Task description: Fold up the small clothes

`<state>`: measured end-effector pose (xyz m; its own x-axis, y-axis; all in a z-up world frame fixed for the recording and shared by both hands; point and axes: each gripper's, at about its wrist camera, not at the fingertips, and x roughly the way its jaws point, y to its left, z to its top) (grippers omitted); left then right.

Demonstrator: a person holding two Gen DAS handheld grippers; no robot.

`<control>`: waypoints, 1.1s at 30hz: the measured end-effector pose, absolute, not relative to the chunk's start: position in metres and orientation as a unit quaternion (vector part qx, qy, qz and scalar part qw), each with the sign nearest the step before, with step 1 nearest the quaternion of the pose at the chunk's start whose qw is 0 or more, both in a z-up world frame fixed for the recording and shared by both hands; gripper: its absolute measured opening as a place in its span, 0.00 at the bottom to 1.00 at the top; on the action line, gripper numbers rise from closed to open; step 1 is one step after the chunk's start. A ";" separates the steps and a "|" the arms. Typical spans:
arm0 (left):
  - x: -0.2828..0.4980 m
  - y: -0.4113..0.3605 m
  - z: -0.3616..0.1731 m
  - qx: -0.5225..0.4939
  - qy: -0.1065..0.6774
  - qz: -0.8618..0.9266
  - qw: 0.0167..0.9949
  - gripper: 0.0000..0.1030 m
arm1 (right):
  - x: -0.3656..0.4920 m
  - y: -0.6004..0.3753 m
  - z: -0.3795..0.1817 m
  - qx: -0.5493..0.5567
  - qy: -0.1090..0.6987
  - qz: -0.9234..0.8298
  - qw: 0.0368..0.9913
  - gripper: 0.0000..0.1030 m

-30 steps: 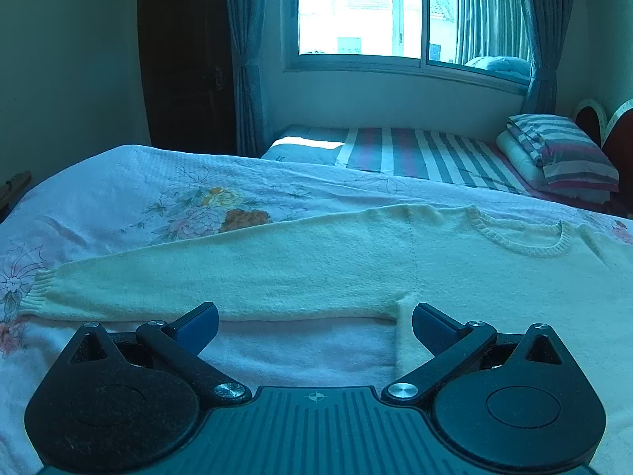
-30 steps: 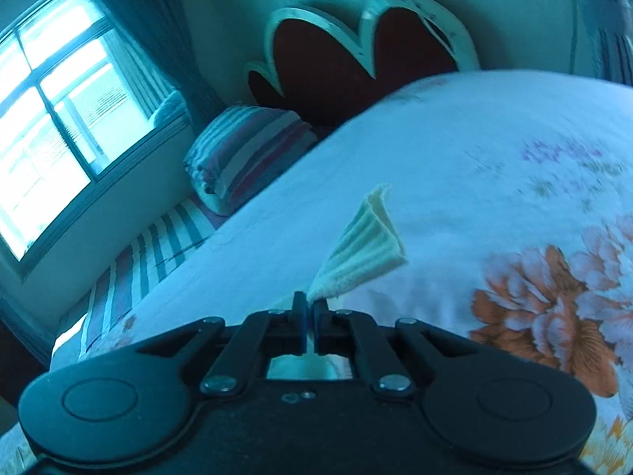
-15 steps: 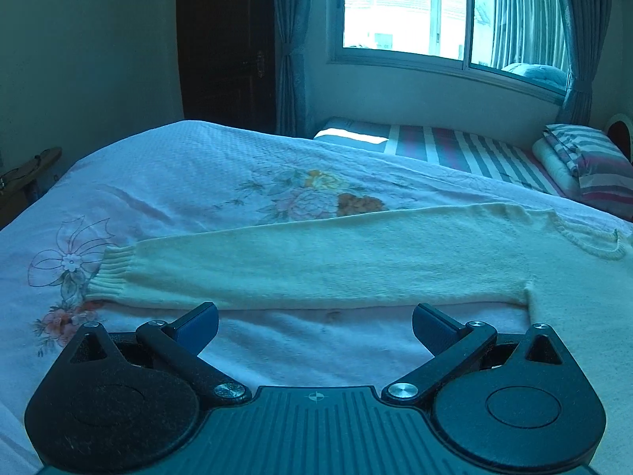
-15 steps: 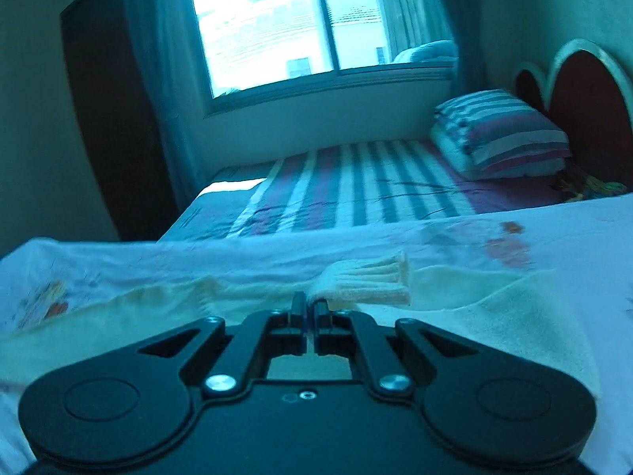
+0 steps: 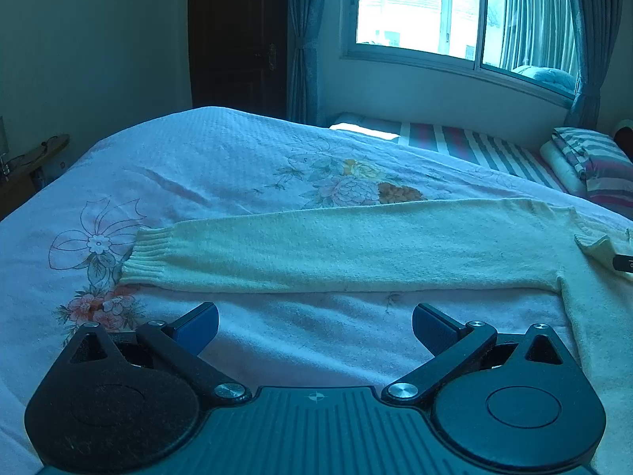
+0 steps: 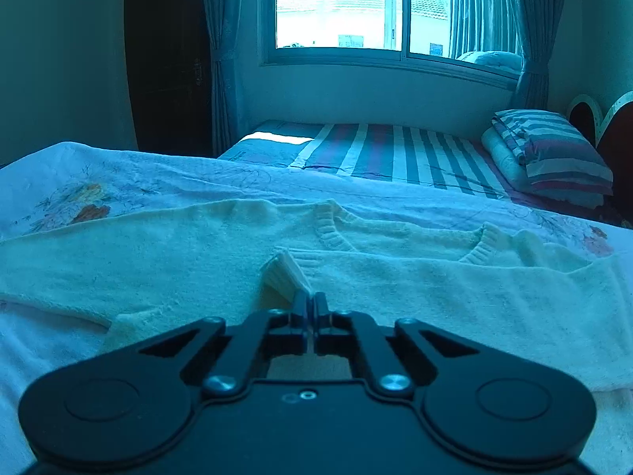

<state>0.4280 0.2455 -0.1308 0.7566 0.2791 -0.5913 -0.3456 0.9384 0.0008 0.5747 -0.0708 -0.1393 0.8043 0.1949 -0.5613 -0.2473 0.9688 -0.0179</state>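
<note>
Nearest in the left wrist view, the left gripper (image 5: 315, 326) has its fingers (image 5: 198, 324) spread wide and holds nothing; it sits above the bedspread (image 5: 205, 166), just short of the sweater (image 5: 356, 253). Beyond the fingers, the cream knitted sweater lies flat on the bed, one sleeve stretched out to the left and ending in a ribbed cuff (image 5: 146, 257) beside a printed flower. At the far right edge of this view a dark sliver of the other gripper shows against a folded piece of the knit.

In the right wrist view, the right gripper (image 6: 311, 304) has its fingers pressed together, pinching the ribbed cuff (image 6: 283, 273) of the other sleeve. That sleeve is folded across the sweater's chest, and the cuff rests just below the ribbed neckline (image 6: 403, 237).

Farther off, a striped mattress (image 6: 387, 150) carries a striped pillow (image 6: 554, 150) near a scalloped headboard (image 6: 593, 118). At the back, a bright window (image 6: 356, 8) sits between curtains (image 6: 221, 51).
</note>
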 end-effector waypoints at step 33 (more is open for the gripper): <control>0.568 0.035 -0.137 -0.119 0.350 -0.046 0.928 0.53 | 0.529 -0.213 -0.110 0.002 0.247 0.004 0.969 0.20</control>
